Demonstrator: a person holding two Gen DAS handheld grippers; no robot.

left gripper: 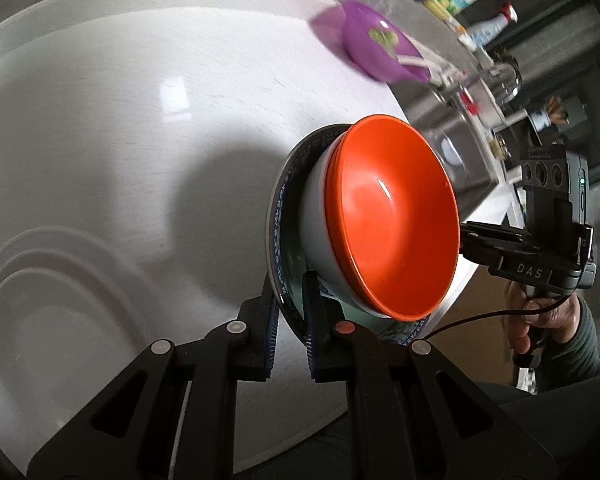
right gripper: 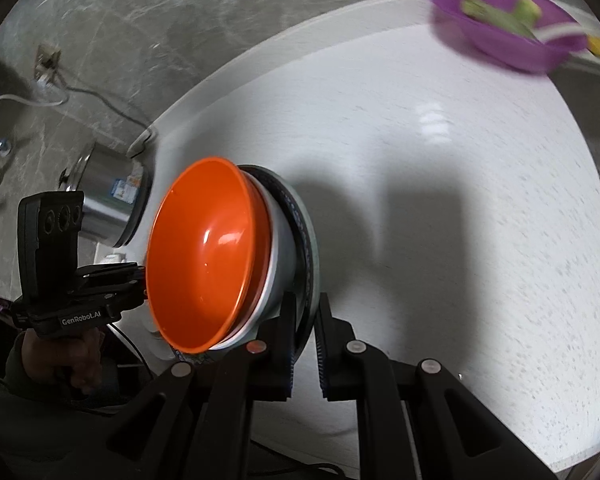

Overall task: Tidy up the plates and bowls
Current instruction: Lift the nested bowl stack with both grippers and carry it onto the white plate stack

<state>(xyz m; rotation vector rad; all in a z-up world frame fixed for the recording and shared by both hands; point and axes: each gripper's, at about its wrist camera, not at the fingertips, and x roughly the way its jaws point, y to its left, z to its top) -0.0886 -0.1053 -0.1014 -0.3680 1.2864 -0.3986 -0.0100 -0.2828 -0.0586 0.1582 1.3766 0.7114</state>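
A blue-patterned plate (left gripper: 278, 220) (right gripper: 306, 232) carries a white bowl (left gripper: 314, 216) (right gripper: 282, 256) with an orange bowl (left gripper: 392, 216) (right gripper: 204, 252) nested in it. The stack hangs above the white counter (left gripper: 140, 120) (right gripper: 440, 220). My left gripper (left gripper: 290, 300) is shut on one side of the plate's rim. My right gripper (right gripper: 304, 304) is shut on the opposite side of the rim. Each gripper also shows in the other's view, at the far side of the stack: the right gripper (left gripper: 466, 240) and the left gripper (right gripper: 140, 276), each held by a hand.
A purple bowl (left gripper: 374, 48) (right gripper: 500, 24) with green food and a white utensil sits at the counter's far edge by the sink (left gripper: 452, 152). White plates (left gripper: 40, 300) lie stacked on the counter. A steel pot (right gripper: 108, 204) stands on the grey floor beyond the counter.
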